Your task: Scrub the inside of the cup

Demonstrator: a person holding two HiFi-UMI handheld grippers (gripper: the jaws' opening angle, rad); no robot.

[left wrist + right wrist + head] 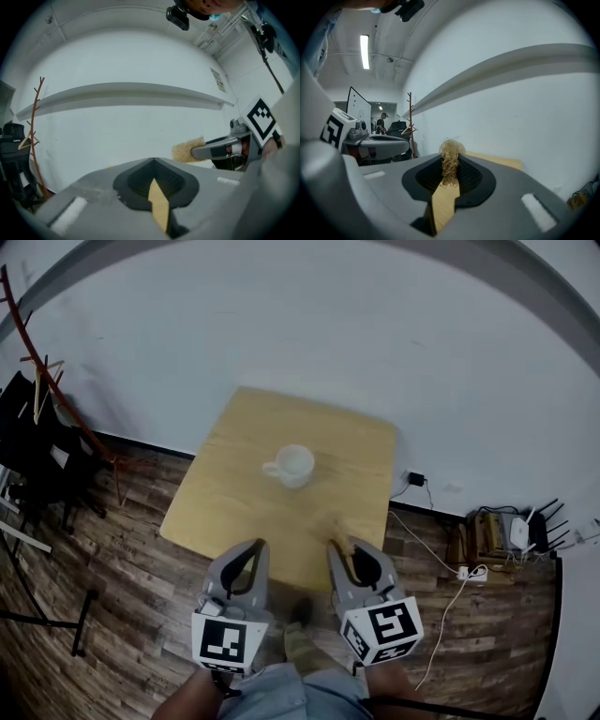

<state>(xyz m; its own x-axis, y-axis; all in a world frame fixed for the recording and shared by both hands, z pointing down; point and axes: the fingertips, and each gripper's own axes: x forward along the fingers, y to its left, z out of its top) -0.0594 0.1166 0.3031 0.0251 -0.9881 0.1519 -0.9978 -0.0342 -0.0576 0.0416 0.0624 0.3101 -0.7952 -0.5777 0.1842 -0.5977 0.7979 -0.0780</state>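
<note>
I have both tools at the near edge of the table (234,493), side by side and pointing almost level toward the far wall. The left hand-held gripper (255,549) has its jaws pressed together with nothing between them; its own view shows only bare pads meeting at the tip. The right hand-held gripper (339,545) is clamped on a scrubber (451,152), a tuft of pale straw-coloured fibre that sticks out past its tip, so that hand is holding the scrubbing tool.

The cup (292,465) stands upright near the middle of the table, well apart from both tools and farther away than either tip. It is white, its mouth faces up, and its handle (270,468) juts out to the left. Neither gripper view shows it, since both look over it at the wall.

What matters for the next move is that the cup lies ahead and roughly between the two tools, about as close to one as to the other. The handle is on the left tool's side, so I judge the left hand should go forward and open to steady the cup by the handle or the wall. The right hand has to travel forward and a little left, then tip its nose down, because the scrubber points along the table while the cup opens straight upward
</note>
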